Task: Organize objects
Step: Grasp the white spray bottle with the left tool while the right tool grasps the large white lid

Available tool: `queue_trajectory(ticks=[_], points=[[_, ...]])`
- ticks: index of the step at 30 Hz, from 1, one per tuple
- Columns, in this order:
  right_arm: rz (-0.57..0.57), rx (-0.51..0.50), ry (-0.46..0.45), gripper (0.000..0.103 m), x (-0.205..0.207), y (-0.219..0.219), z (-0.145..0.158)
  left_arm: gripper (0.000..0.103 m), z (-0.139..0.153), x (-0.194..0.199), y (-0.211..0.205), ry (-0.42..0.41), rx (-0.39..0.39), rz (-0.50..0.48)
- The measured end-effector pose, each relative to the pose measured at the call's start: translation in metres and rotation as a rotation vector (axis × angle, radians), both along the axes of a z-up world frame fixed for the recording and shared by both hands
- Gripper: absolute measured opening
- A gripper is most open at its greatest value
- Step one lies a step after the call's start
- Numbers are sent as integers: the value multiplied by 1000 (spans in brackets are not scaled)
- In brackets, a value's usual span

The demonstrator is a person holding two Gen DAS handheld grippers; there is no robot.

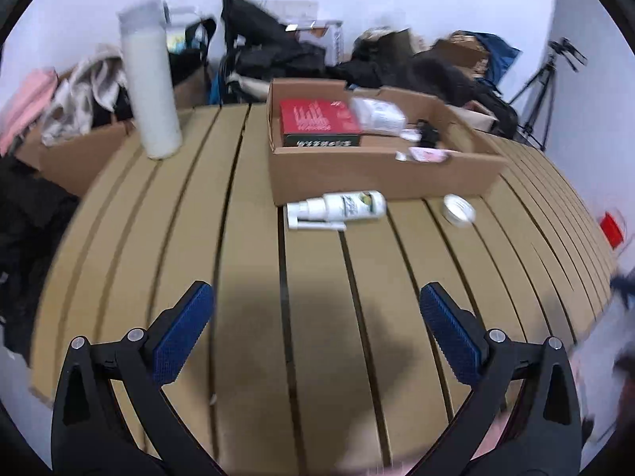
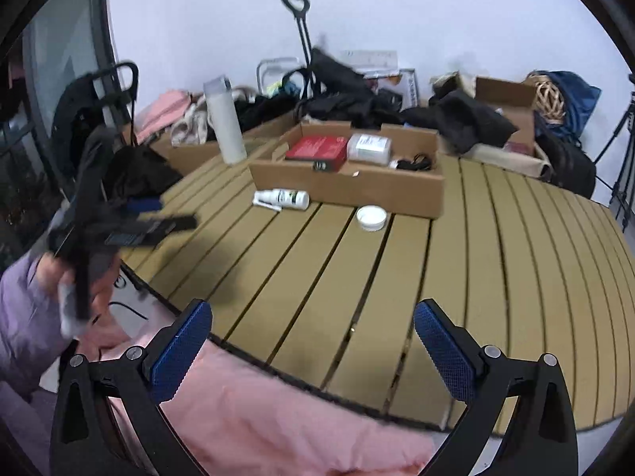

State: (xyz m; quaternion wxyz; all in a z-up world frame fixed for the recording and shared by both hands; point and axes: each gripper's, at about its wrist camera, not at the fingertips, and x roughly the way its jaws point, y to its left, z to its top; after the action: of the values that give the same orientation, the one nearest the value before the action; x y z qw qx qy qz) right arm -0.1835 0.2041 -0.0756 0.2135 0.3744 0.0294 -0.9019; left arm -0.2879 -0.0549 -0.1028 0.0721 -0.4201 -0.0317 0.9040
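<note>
A white spray bottle lies on its side on the slatted table, just in front of a shallow cardboard box. A small round white tin lies to its right. The box holds a red box, a clear plastic packet and a black cable. My left gripper is open and empty above the table's near part. My right gripper is open and empty over the table's front edge. The bottle, tin and box show farther off there. The left gripper shows blurred at the left.
A tall white flask stands at the table's back left. Dark clothes and bags pile behind the table, with more cardboard boxes. A tripod stands at the far right. Pink fabric lies below the right gripper.
</note>
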Motion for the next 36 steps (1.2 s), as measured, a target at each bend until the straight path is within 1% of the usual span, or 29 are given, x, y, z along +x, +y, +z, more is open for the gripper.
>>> queue_trajectory(ticks=[3,5,7,9,11,12,13,15,16,17,18,19,20,22,23,24,25,26,27,28,29,30,31,32,33,34,35,36], points=[[8,-3,-41,103,-29,-8,-16,103,-18,-44,2,-40,29,-3],[8,-1,-60,103,-54,-11,-26,103,-26,-61,4,-57,28,-4],[1,5,-78,103,-80,-13,-37,103,-36,-76,4,-79,55,-9],[-6,2,-94,103,-101,-14,-43,101,-45,-81,-1,-108,120,2],[-15,8,-102,103,-124,-16,-50,101,-49,-77,-5,-114,201,2],[-16,12,-98,103,-133,-18,-52,101,-48,-70,-3,-111,254,-22],[-17,18,-97,103,-142,-19,-55,100,-45,-66,0,-107,279,-54],[-26,25,-91,103,-159,-22,-61,99,-33,-46,18,-90,273,-167],[-32,27,-87,103,-165,-23,-63,99,-25,-36,25,-57,240,-214],[-39,28,-83,103,-171,-23,-65,101,-20,-29,27,-21,197,-227],[-48,31,-83,103,-176,-23,-67,101,-13,-21,30,47,110,-217],[-55,32,-84,103,-182,-23,-69,101,-11,-20,29,80,61,-202],[-59,26,-86,103,-187,-23,-71,101,-12,-24,27,91,31,-191],[-63,18,-86,103,-191,-23,-74,101,-22,-46,15,32,37,-128],[-67,24,-83,103,-193,-24,-75,101,-29,-60,9,-17,52,-87],[-72,36,-79,103,-194,-24,-77,101,-36,-74,1,-53,81,-55],[-78,53,-75,103,-195,-25,-78,101,-42,-83,-4,-70,104,-30],[-87,73,-73,103,-196,-26,-81,99,-49,-92,-10,-102,149,-1],[-92,84,-72,103,-197,-26,-83,98,-52,-95,-13,-116,169,12],[-94,84,-73,99,-198,-26,-84,97,-49,-94,-12,-91,179,18],[-94,81,-81,90,-201,-26,-87,94,-44,-89,-10,-65,213,-4],[-88,77,-92,84,-203,-26,-89,90,-41,-87,-8,-54,230,-15],[-81,75,-101,70,-204,-26,-91,88,-39,-83,-5,-42,238,-20],[-79,86,-104,63,-204,-28,-93,82,-38,-81,-1,-29,245,-28],[-73,99,-102,60,-203,-30,-94,74,-37,-77,4,-30,255,-40],[-64,112,-99,51,-202,-33,-95,69,-38,-76,9,-37,263,-48],[-59,126,-90,49,-199,-35,-96,62,-39,-74,14,-55,285,-65],[-54,127,-90,48,-196,-36,-96,59,-40,-69,22,-81,306,-89]])
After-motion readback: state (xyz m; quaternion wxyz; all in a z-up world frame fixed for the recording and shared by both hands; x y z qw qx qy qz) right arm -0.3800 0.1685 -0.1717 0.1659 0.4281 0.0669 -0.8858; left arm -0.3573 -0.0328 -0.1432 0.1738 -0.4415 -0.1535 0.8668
